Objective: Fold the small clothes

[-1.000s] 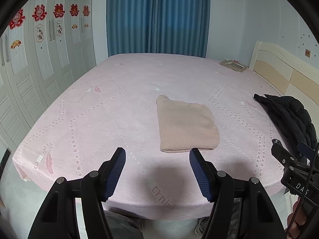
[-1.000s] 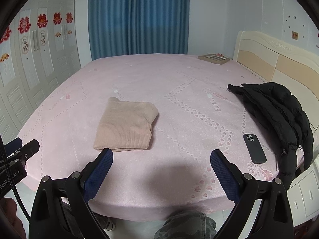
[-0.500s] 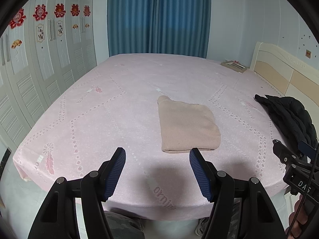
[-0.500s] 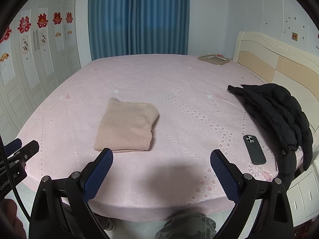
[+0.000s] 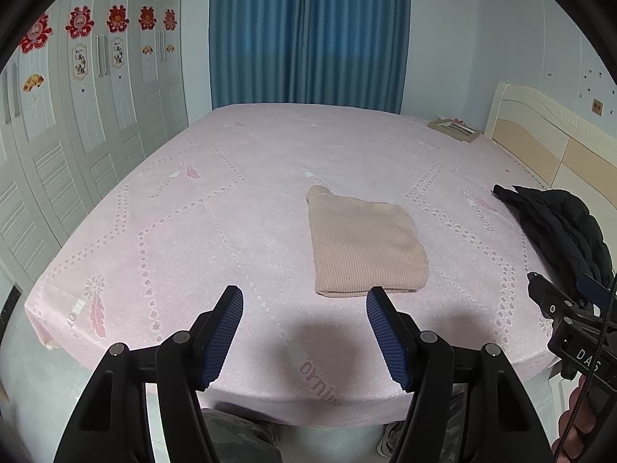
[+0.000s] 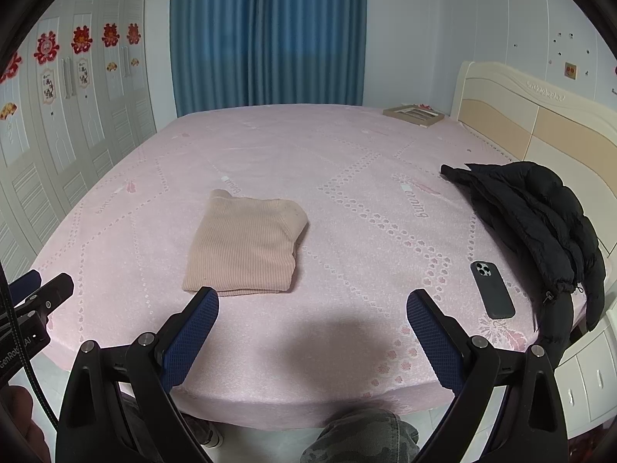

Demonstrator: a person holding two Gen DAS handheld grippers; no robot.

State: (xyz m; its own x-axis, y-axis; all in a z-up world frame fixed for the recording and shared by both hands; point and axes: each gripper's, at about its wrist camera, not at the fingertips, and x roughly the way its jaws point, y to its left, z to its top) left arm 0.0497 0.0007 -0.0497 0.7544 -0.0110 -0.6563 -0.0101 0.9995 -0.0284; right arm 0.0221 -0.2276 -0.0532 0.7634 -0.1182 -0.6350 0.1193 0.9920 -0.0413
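Note:
A beige ribbed knit garment (image 5: 364, 247) lies folded into a neat rectangle on the pink bed (image 5: 231, 200); it also shows in the right wrist view (image 6: 245, 249). My left gripper (image 5: 304, 310) is open and empty, held above the bed's near edge, just short of the garment's near edge. My right gripper (image 6: 312, 310) is open wide and empty, over the near edge, to the right of the garment. Neither touches the cloth.
A black puffer jacket (image 6: 540, 212) lies at the bed's right side by the headboard (image 6: 540, 127). A dark phone (image 6: 492, 283) lies near the jacket. A picture frame (image 6: 414, 114) lies at the far corner. Wardrobe doors (image 5: 77, 135) stand left, blue curtains (image 5: 308, 38) behind.
Both views have drifted very slightly. The garment and both open grippers have not otherwise changed.

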